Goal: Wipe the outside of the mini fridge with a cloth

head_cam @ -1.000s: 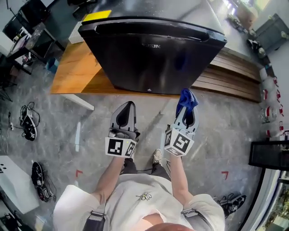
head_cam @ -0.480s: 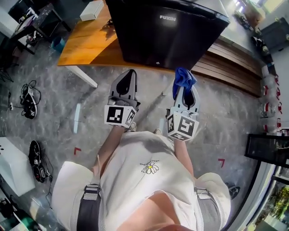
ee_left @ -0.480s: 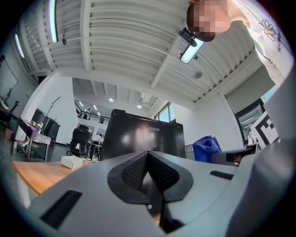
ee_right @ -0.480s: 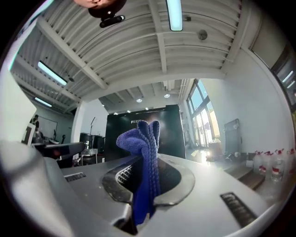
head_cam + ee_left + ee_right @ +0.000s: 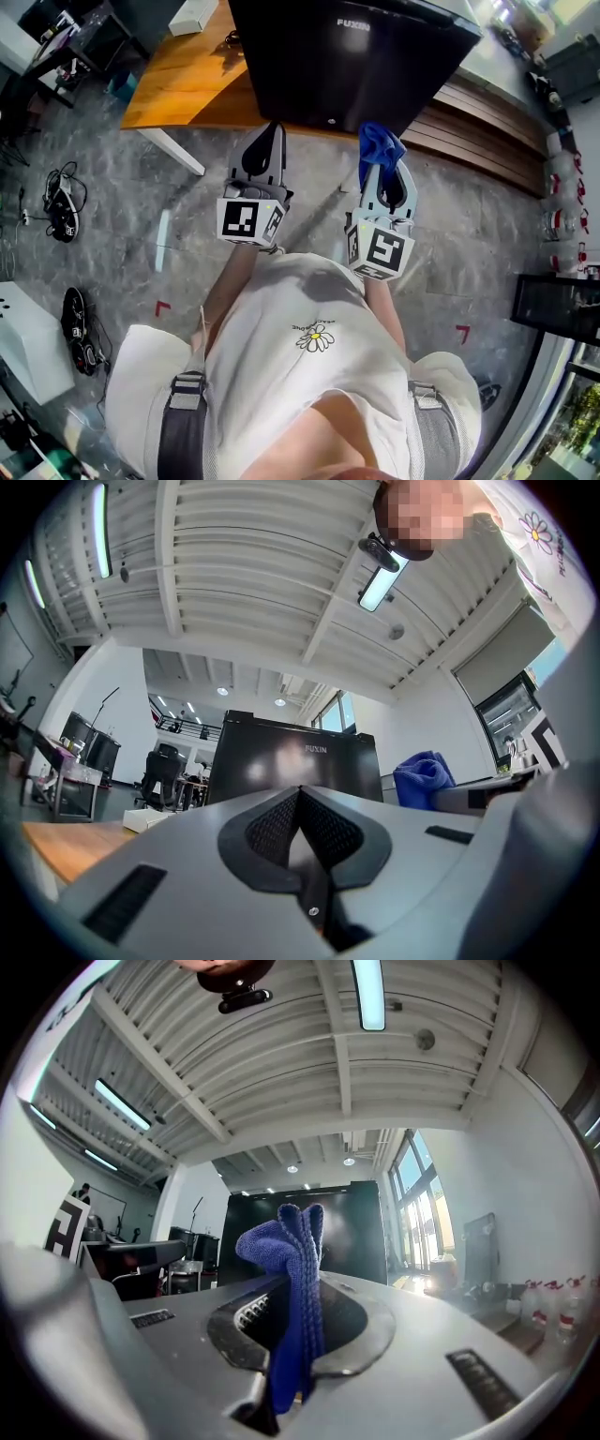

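The black mini fridge [image 5: 352, 61] stands on a low wooden platform [image 5: 183, 89], its front facing me; it also fills the middle of the left gripper view as the fridge [image 5: 281, 761] and shows behind the cloth as the fridge [image 5: 352, 1232]. My right gripper [image 5: 380, 157] is shut on a blue cloth [image 5: 378, 148], which sticks up between the jaws as the cloth [image 5: 292, 1269], just short of the fridge's lower front edge. My left gripper [image 5: 269, 141] is shut with nothing in it, level with the right one and a little left of it.
Grey stone floor lies below me. Wooden slats [image 5: 487, 117] run off to the right of the fridge. Shoes and cables [image 5: 61, 220] lie on the floor at left, a white box [image 5: 28, 352] at lower left, and a dark cabinet [image 5: 558, 323] at right.
Both grippers have drawn closer to the fridge's front over the last second. The blue cloth has stayed in the right gripper.
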`<move>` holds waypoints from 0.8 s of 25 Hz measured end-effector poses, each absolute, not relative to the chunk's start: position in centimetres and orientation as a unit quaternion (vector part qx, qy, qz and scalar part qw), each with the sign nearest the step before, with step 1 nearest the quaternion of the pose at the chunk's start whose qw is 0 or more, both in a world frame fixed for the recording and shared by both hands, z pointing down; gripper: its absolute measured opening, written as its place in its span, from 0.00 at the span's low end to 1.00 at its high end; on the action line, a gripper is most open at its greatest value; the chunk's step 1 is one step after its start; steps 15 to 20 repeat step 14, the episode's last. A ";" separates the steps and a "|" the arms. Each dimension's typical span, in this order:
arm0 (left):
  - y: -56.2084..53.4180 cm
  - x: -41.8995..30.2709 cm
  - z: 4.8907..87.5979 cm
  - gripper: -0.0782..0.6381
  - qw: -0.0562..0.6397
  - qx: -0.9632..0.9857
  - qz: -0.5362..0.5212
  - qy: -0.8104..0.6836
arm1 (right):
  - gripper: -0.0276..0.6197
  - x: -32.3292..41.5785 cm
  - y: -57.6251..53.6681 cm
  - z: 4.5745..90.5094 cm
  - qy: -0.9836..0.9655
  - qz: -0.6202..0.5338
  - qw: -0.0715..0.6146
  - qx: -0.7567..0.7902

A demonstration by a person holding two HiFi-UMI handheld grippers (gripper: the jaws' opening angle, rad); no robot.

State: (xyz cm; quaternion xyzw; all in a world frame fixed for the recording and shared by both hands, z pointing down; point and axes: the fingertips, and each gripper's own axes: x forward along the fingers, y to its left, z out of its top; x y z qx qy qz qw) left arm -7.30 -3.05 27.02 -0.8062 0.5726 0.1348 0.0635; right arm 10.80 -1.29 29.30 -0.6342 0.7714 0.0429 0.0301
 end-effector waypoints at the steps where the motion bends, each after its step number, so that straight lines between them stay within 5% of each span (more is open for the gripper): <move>1: -3.1 -7.2 26.9 0.12 0.063 -0.806 0.140 0.572 | 0.14 10.7 -1.3 29.4 0.772 0.042 0.028 -0.634; 20: -2.0 -7.4 27.4 0.12 0.074 -0.814 0.129 0.561 | 0.14 9.1 -0.7 30.4 0.783 0.039 0.011 -0.621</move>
